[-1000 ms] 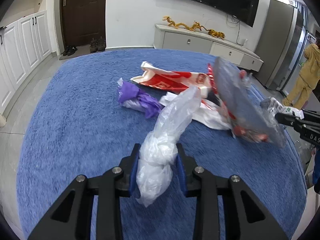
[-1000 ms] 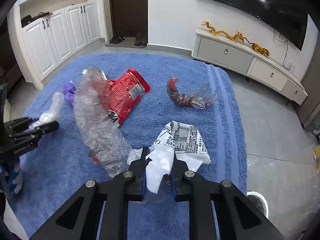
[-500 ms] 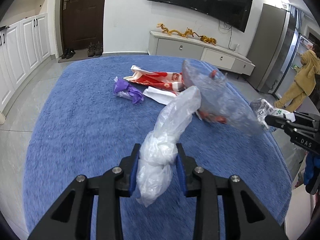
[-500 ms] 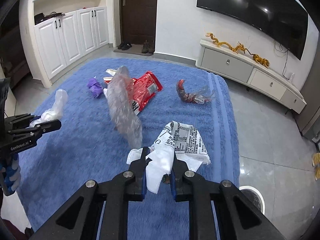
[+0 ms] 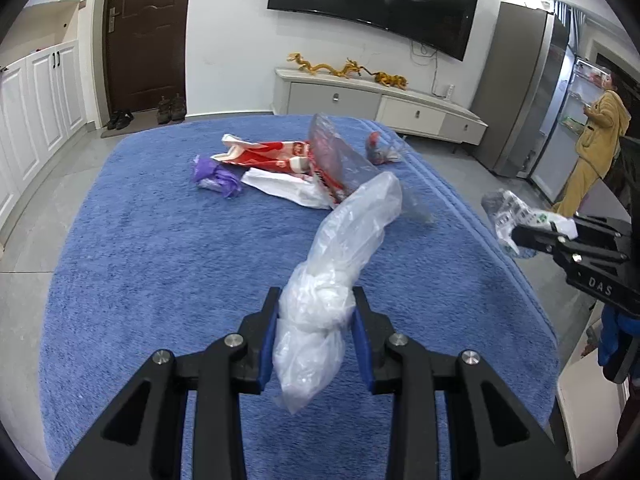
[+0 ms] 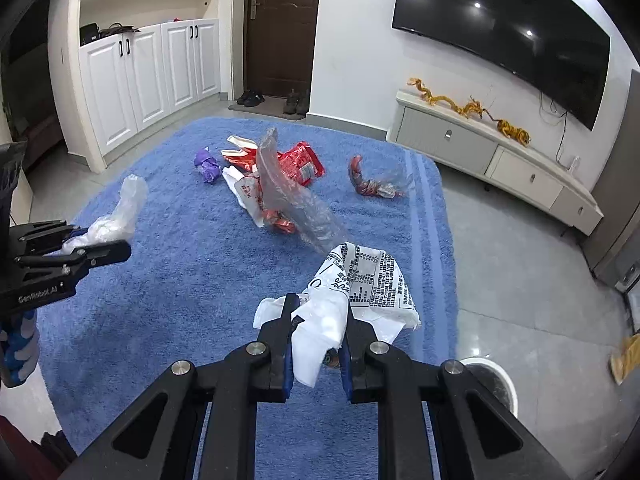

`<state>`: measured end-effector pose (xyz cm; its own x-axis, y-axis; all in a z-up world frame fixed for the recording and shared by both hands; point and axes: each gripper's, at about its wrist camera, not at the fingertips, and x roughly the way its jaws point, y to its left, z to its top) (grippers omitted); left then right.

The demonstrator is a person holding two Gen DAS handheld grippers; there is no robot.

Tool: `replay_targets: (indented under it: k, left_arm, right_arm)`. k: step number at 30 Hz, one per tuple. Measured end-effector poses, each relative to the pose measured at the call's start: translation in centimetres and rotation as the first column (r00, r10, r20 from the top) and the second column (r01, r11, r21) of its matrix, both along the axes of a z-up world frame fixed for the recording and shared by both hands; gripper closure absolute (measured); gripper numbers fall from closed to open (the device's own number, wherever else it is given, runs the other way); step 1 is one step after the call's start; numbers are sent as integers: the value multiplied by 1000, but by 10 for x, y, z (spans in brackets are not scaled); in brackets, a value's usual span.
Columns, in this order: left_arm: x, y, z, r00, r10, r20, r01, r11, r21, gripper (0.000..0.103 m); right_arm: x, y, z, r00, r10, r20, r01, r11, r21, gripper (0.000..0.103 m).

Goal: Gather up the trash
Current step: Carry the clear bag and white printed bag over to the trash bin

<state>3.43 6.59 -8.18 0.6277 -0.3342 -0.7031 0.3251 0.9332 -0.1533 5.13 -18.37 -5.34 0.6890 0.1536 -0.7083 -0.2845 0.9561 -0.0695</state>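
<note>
Carry step, both hands loaded.

Left tongs (image 5: 316, 334): closed on a knotted clear plastic bag (image 5: 340, 256), its loose end standing up toward frame centre. Seen also at mid-left of the right wrist view, bag clamped and clear of the rug.

Right tongs (image 6: 316, 334): pinched narrow on a white printed wrapper (image 6: 356, 288); the crumpled printed face fans out above and right of the pads.

Blue rug (image 6: 160, 300) below both loads. More trash remains on it, upper centre of frame: purple wrapper (image 6: 207, 165), red snack bags (image 6: 296, 162) with a white bag beside them, a large clear plastic sheet (image 6: 294, 200) rearing up over them, and a twisted red-and-clear wrapper (image 6: 374, 184) set apart to the right.

A round white rim (image 6: 502, 384) shows at lower right, partly hidden by the tongs; possibly a bin, cannot confirm.

Judgement: next move calls for bringing both loads over a bin and releasing, then returning for the pile. Light film may cling to the pads on release.
</note>
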Motion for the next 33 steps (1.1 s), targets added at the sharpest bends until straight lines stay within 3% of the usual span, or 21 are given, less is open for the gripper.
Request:
replay_targets:
  k: [5, 9, 12, 15, 19, 24, 29, 30, 32, 33]
  left_arm:
    - [9, -20, 2, 998, -64, -15, 64, 998, -18, 72]
    - [30, -64, 8, 986, -162, -43, 159, 986, -56, 72]
    - [41, -111, 13, 963, -262, -57, 258, 964, -69, 72]
    - [52, -173, 13, 923, -372, -97, 366, 928, -71, 72]
    - [64, -244, 1, 879, -446, -170, 445, 894, -46, 72]
    - [85, -321, -32, 821, -461, -337, 466, 882, -69, 72]
    - [106, -382, -73, 767, -407, -496, 429, 900, -75, 72]
    - [109, -392, -81, 759, -394, -518, 420, 905, -71, 72]
    - [111, -408, -85, 784, -352, -512, 400, 917, -18, 72]
    - [112, -415, -86, 760, -378, -528, 413, 909, -55, 71]
  right_arm:
    - [8, -16, -4, 999, -45, -13, 45, 999, -16, 86]
    - [19, -44, -9, 992, -117, -42, 115, 992, -58, 86]
    - [25, -73, -15, 981, -180, -74, 172, 979, -105, 86]
    - [32, -109, -28, 964, -233, -131, 212, 965, -155, 86]
    - [37, -155, -47, 933, -286, -217, 244, 948, -204, 86]
    - [46, -214, -79, 870, -336, -361, 265, 936, -230, 86]
    - [67, -260, -121, 787, -333, -520, 261, 943, -208, 86]
    - [72, -267, -132, 767, -326, -552, 257, 945, -201, 86]
    - [81, -280, -153, 731, -317, -604, 251, 948, -195, 86]
    - [85, -286, -165, 712, -313, -629, 247, 950, -193, 86]
